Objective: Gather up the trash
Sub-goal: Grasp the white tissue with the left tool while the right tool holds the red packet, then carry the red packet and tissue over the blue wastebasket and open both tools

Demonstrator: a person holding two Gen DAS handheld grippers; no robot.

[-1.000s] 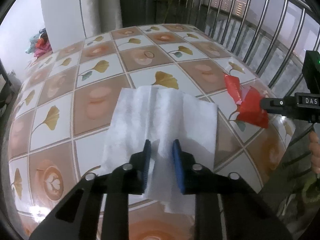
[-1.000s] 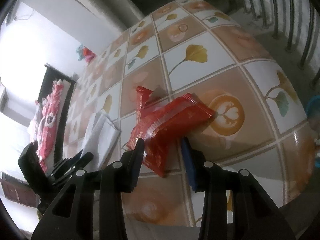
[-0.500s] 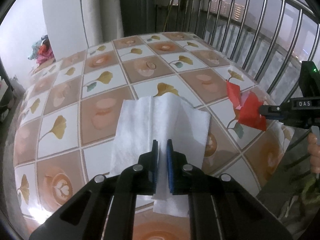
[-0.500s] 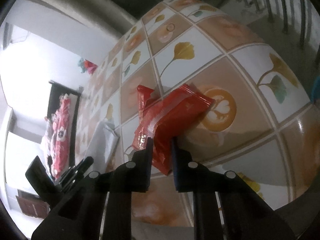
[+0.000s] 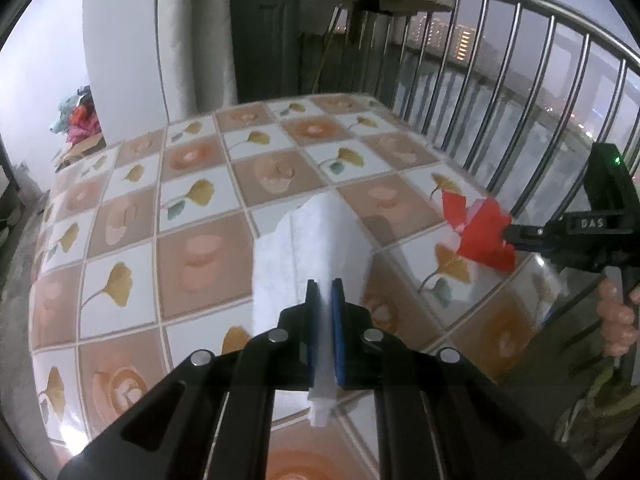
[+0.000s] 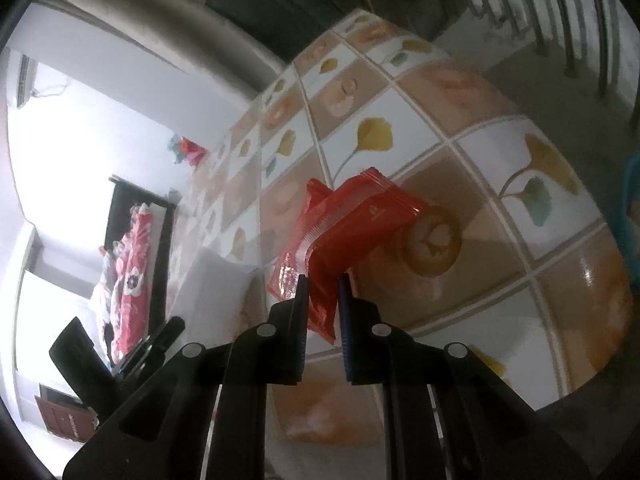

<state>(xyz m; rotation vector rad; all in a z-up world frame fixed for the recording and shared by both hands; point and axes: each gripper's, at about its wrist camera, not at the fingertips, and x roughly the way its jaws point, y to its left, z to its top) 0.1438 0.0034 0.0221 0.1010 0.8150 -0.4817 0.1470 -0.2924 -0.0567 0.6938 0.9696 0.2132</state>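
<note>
A white tissue [image 5: 304,248] is pinched between the blue pads of my left gripper [image 5: 326,282]. It hangs raised in a tent-like fold over the tiled table [image 5: 120,240], and a strip of it sticks out behind the pads. My right gripper [image 6: 323,278] is shut on the near end of a red snack wrapper [image 6: 360,220], which tilts up off the tabletop. In the left wrist view the red wrapper [image 5: 480,236] is held at the tip of the right gripper [image 5: 506,234], near the table's right edge. The tissue [image 6: 208,284] also shows at the left of the right wrist view.
A metal railing [image 5: 520,100] runs along the table's far and right sides. A person's hand [image 5: 616,320] holds the right gripper's handle. A pile of colourful cloth [image 5: 78,116] lies beyond the far left corner. A blue container [image 6: 632,208] peeks in beside the table.
Both grippers went from open to shut, the left on the tissue and the right on the red wrapper. Both have risen: the flat tissue is pulled into a peak and the wrapper lifts off the table.
</note>
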